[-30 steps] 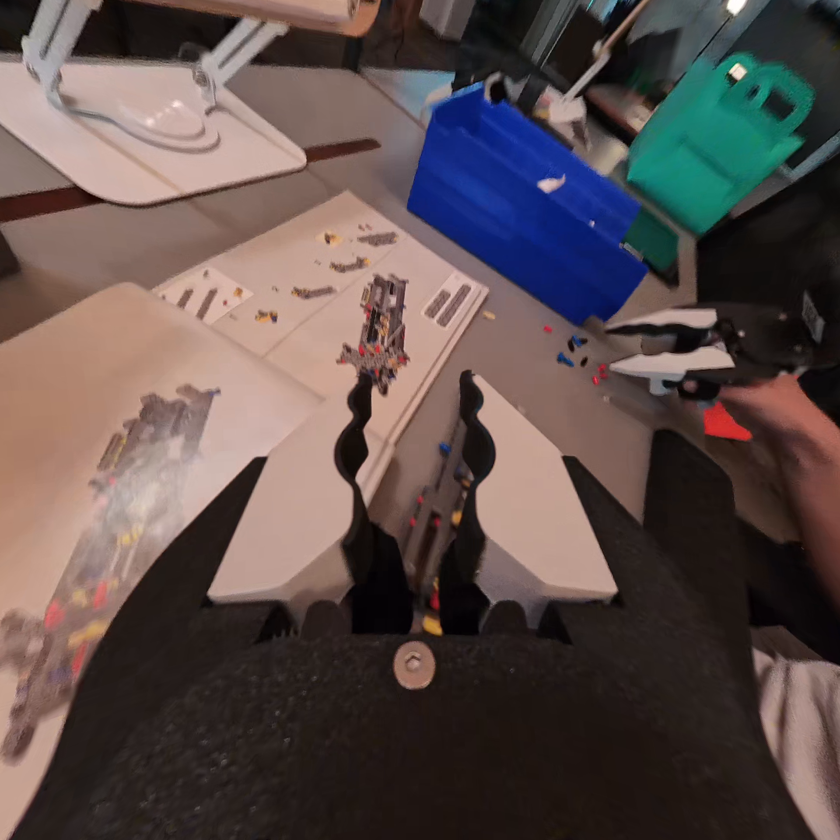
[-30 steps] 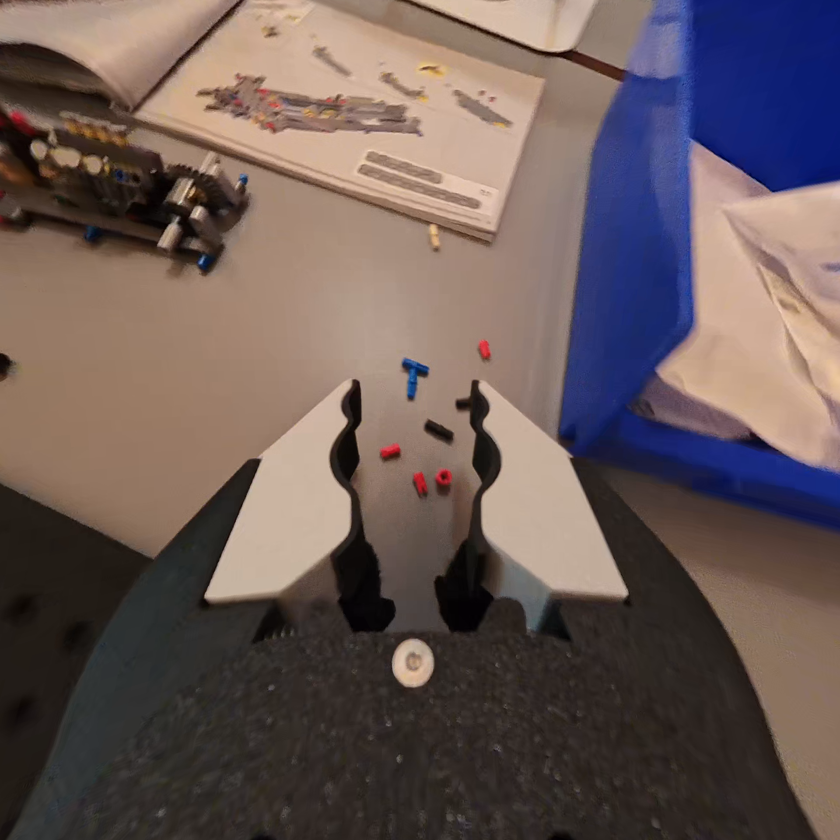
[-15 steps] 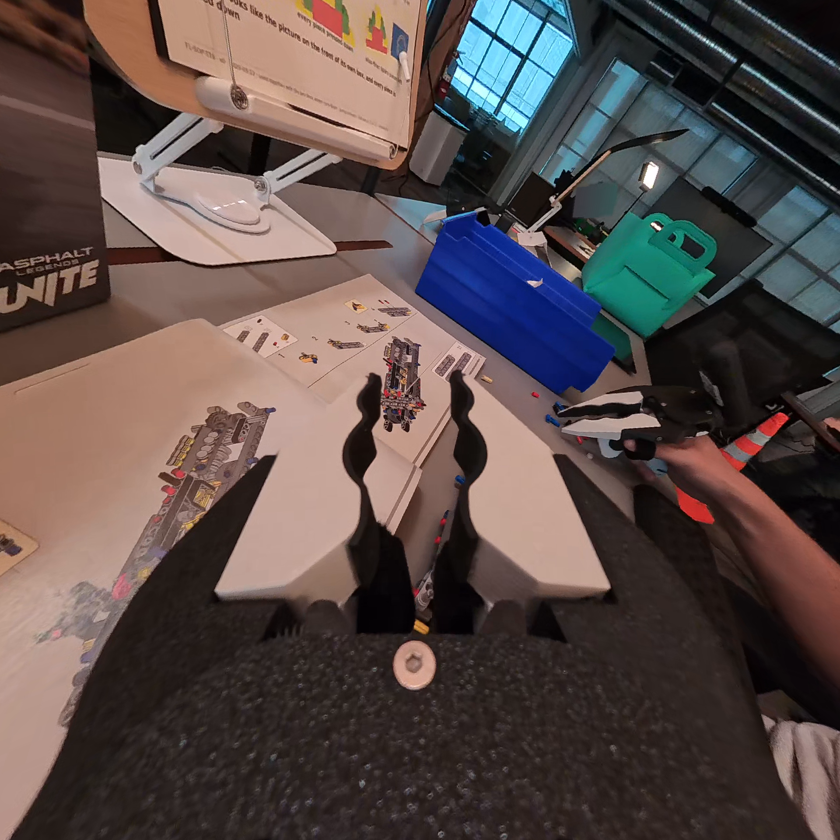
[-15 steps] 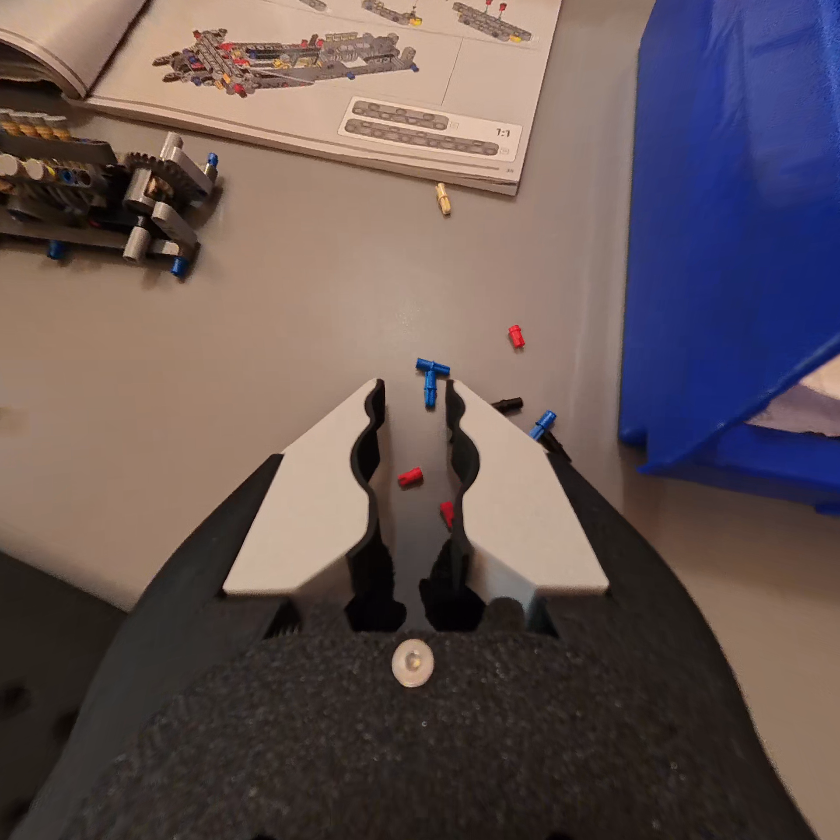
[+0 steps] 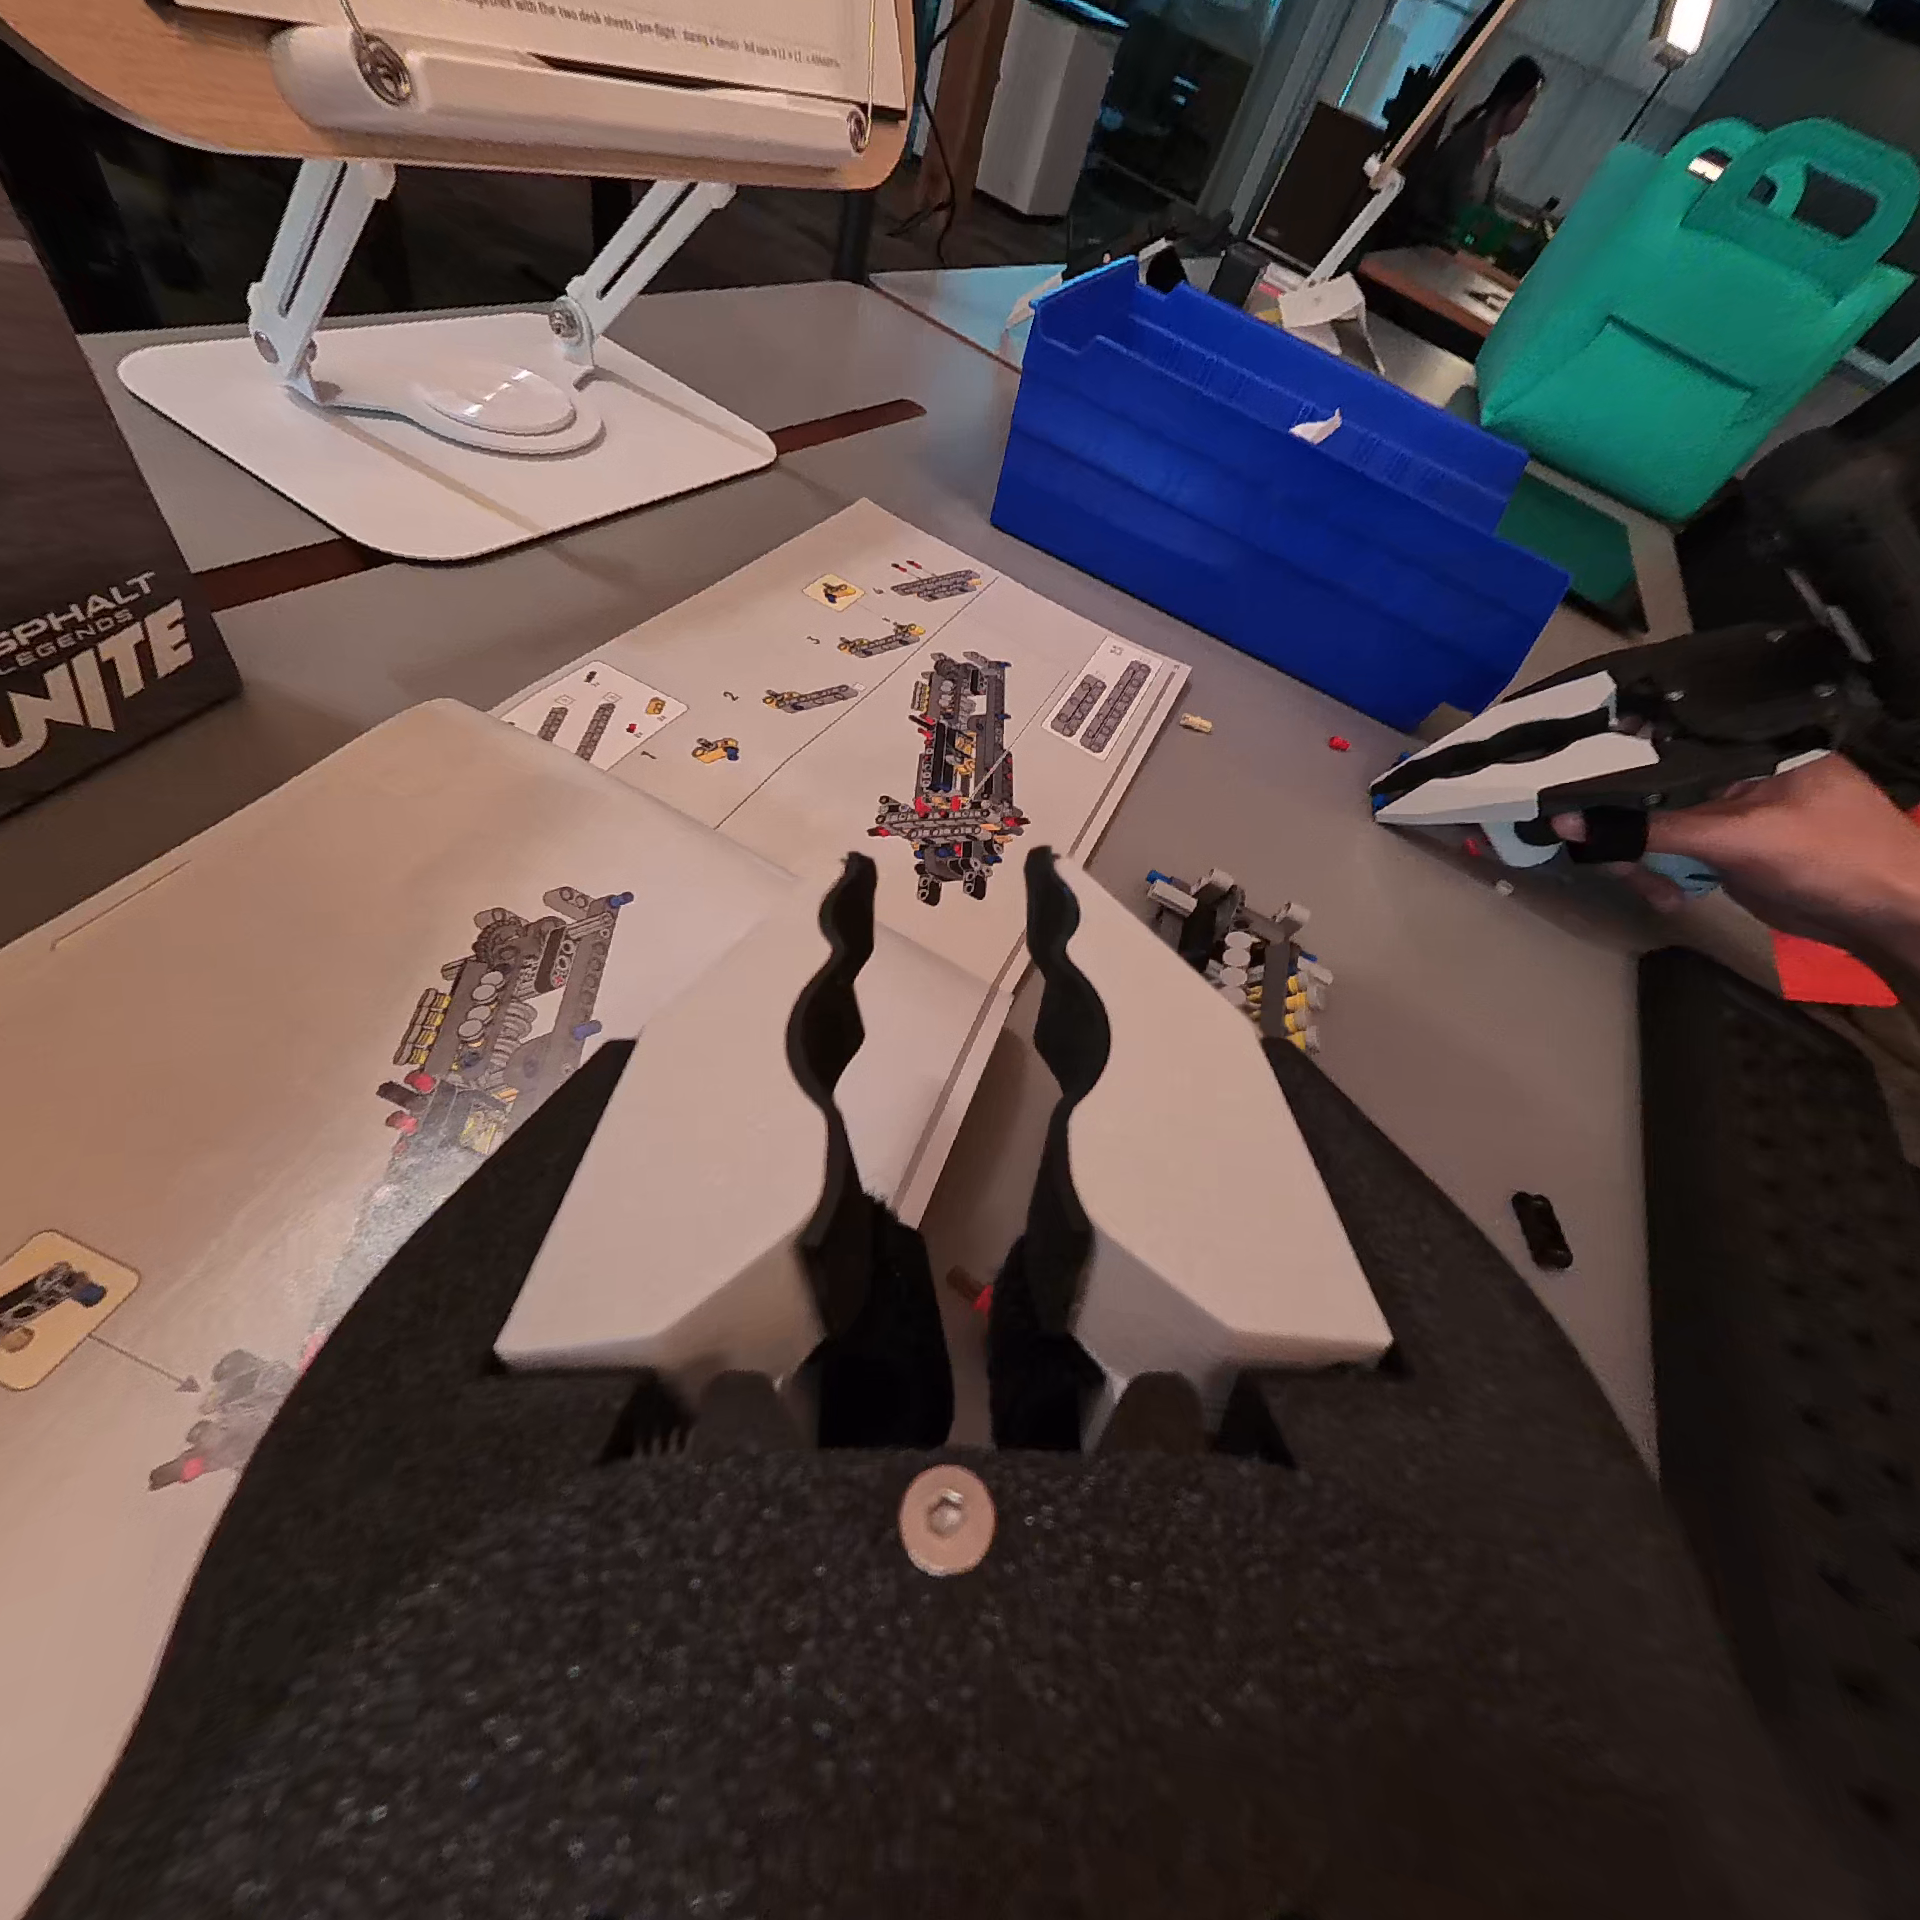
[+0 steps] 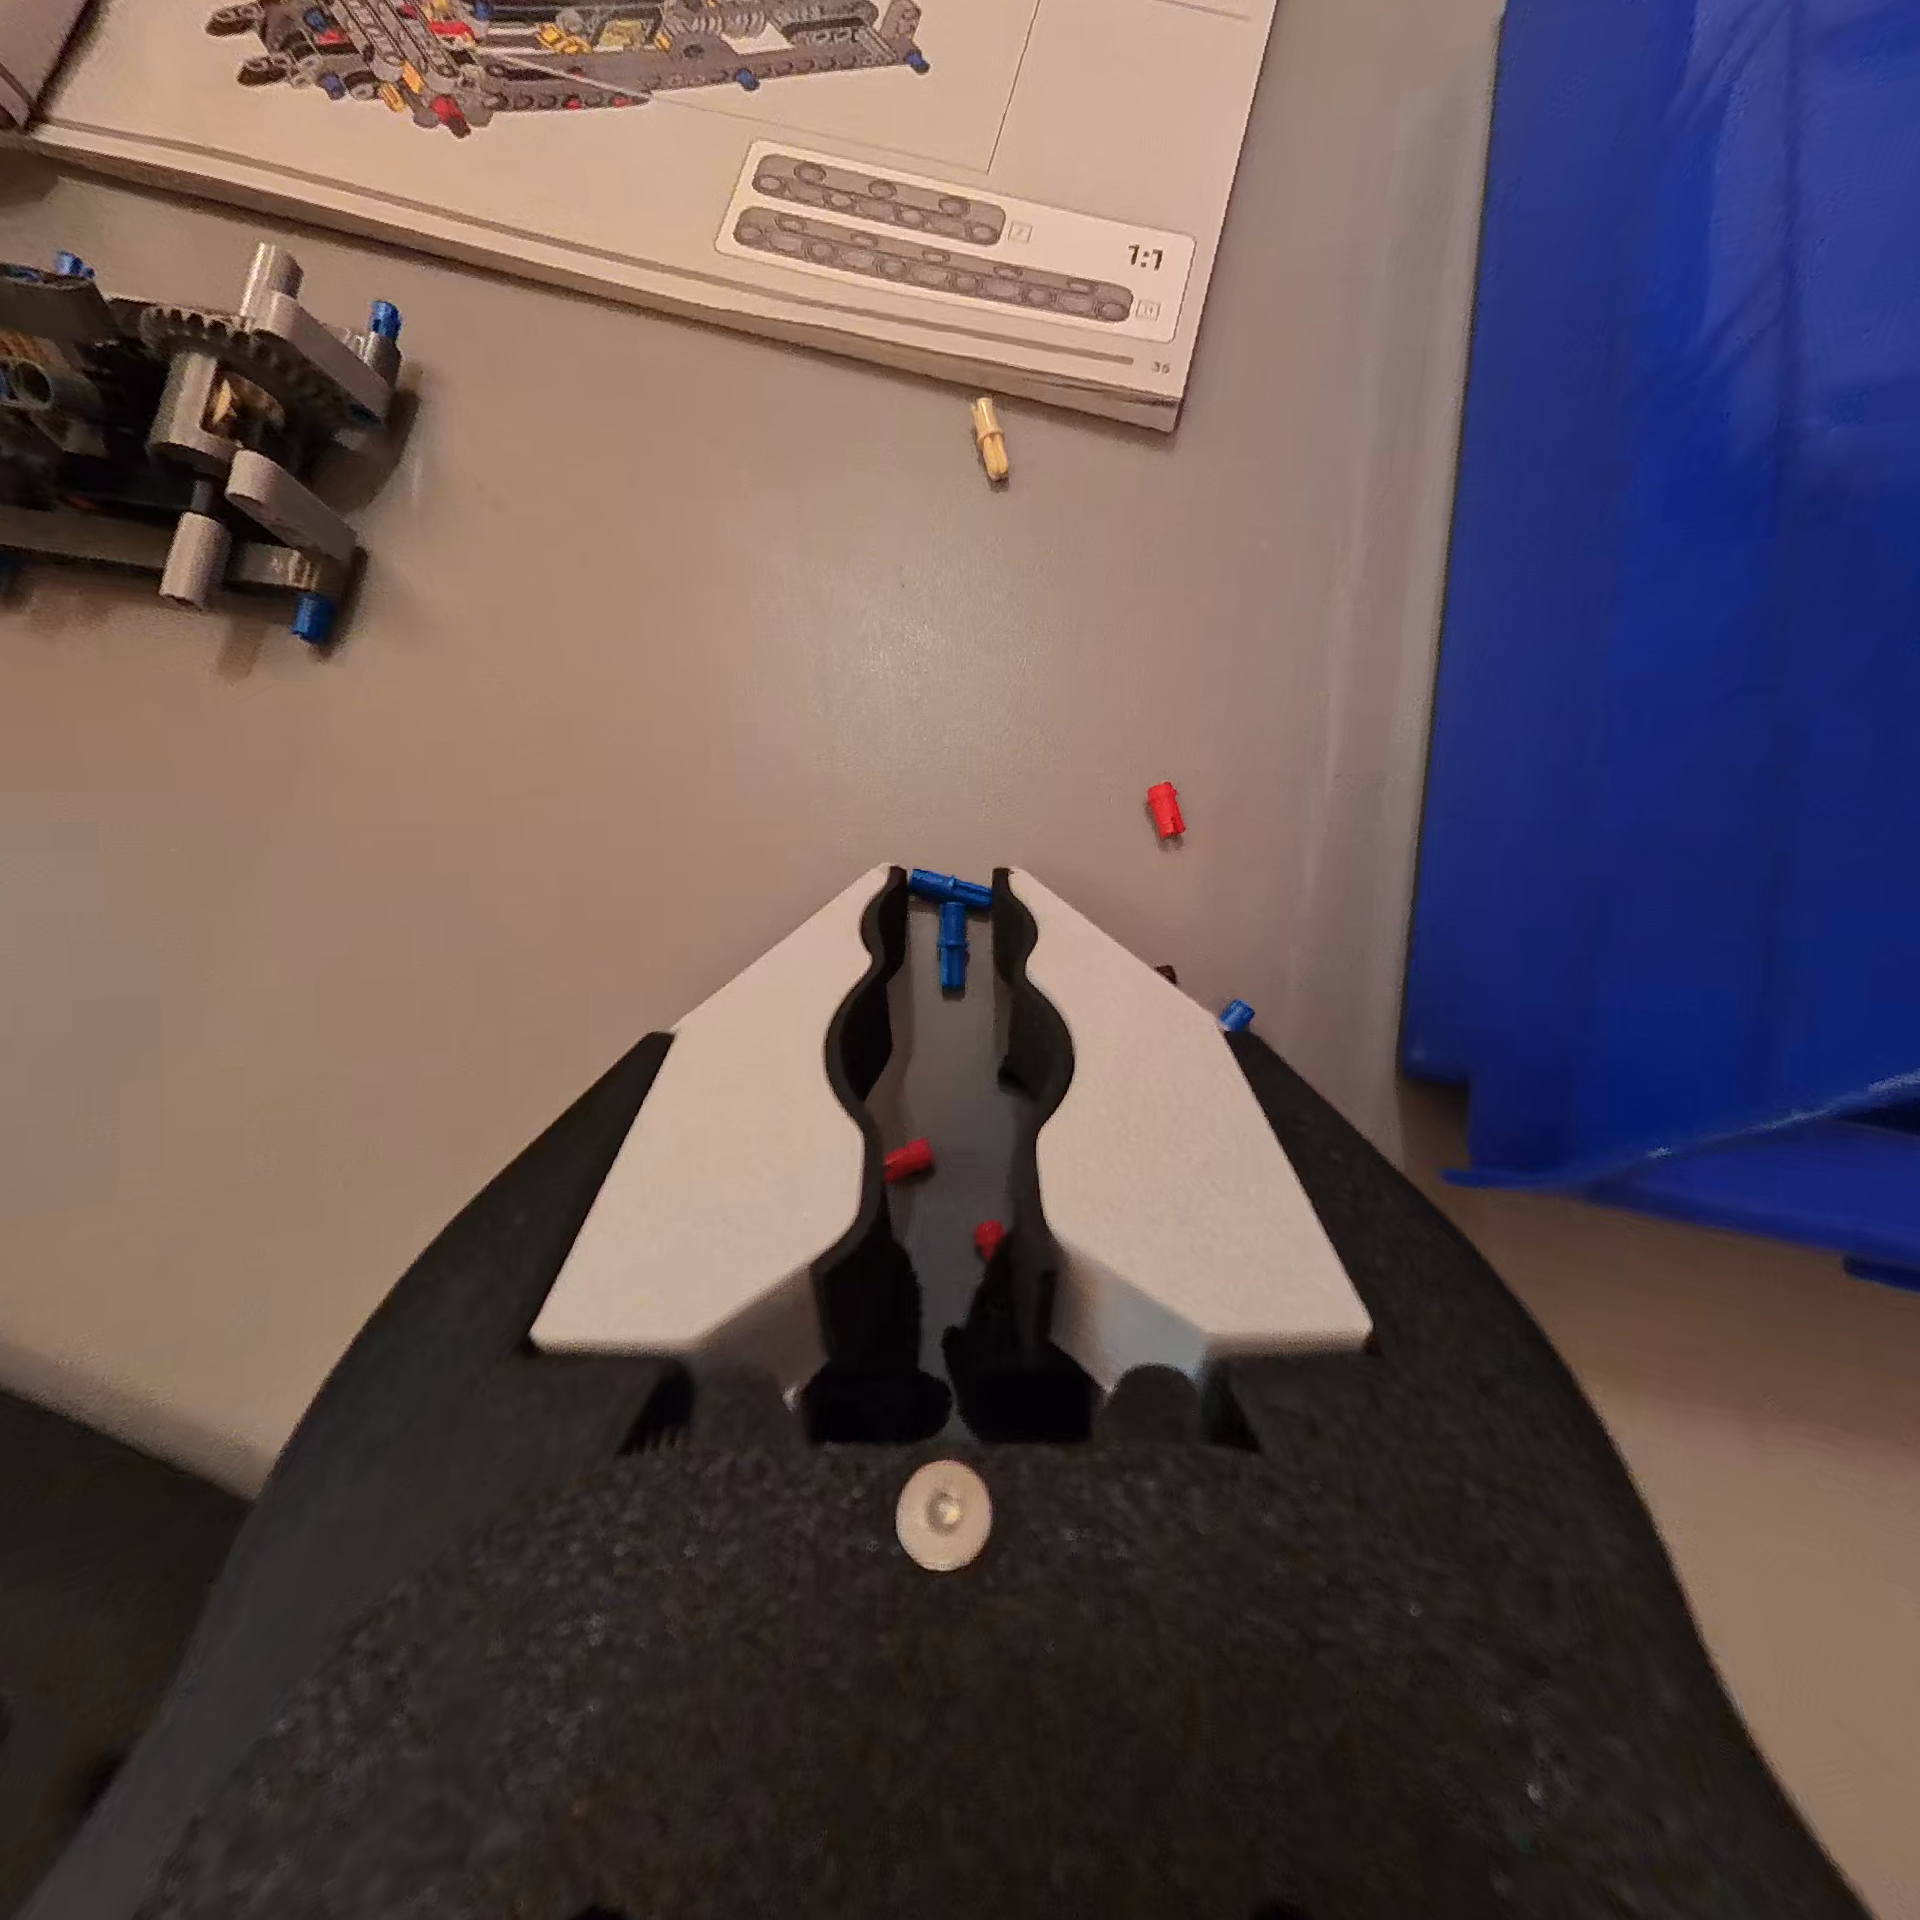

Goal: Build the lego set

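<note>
My right gripper (image 6: pixel 943 883) is low over the grey table, its tips closed in on the ends of the crossbar of a blue T-shaped pin (image 6: pixel 951 920) that lies between them. It also shows at the right of the left wrist view (image 5: pixel 1384 795), held in a hand. My left gripper (image 5: pixel 945 868) is open and empty above the open instruction booklet (image 5: pixel 312 935). The partly built grey lego assembly (image 5: pixel 1247 956) lies on the table right of my left fingers; it is at the left in the right wrist view (image 6: pixel 208 436).
Loose pins lie around my right gripper: red (image 6: pixel 1164 808), tan (image 6: pixel 990 438), blue (image 6: pixel 1234 1013). A blue bin (image 6: pixel 1662 520) stands close on the right. A white stand (image 5: pixel 447 416), a dark box (image 5: pixel 83 644) and a black mat (image 5: pixel 1787 1351) are near.
My right gripper moved forward over the loose pins and narrowed its jaws onto the blue T-shaped pin. My left gripper swung left and tilted, and the assembly now shows beside its right finger.
</note>
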Demonstrator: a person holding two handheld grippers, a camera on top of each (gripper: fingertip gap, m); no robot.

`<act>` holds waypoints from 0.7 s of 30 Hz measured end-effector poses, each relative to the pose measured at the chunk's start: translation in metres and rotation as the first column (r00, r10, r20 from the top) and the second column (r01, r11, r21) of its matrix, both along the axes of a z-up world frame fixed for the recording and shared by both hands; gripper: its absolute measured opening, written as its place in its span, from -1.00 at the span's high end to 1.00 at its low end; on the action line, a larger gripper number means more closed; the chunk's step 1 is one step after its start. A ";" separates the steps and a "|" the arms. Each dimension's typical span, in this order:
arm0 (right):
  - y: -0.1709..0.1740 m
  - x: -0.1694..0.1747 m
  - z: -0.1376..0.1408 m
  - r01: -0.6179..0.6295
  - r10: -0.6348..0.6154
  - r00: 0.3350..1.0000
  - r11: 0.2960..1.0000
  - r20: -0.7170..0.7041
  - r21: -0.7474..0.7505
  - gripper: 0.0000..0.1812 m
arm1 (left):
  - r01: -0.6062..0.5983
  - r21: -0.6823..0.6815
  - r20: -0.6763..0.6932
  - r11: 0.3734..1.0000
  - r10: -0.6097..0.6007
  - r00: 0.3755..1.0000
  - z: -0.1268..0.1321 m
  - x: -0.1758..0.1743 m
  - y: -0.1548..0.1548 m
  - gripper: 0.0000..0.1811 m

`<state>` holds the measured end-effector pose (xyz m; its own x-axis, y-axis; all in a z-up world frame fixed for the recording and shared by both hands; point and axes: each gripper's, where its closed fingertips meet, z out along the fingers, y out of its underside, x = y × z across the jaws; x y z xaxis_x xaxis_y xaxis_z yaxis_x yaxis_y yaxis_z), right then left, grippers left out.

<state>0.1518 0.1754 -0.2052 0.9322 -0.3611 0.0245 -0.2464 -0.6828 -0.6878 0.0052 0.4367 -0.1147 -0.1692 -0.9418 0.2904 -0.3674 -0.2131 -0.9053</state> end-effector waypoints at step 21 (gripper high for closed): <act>0.075 -0.150 -0.002 -0.232 0.230 0.972 0.969 -0.037 -0.085 0.84 | 0.011 0.113 -0.025 0.994 -0.009 1.000 -0.007 0.001 -0.007 0.70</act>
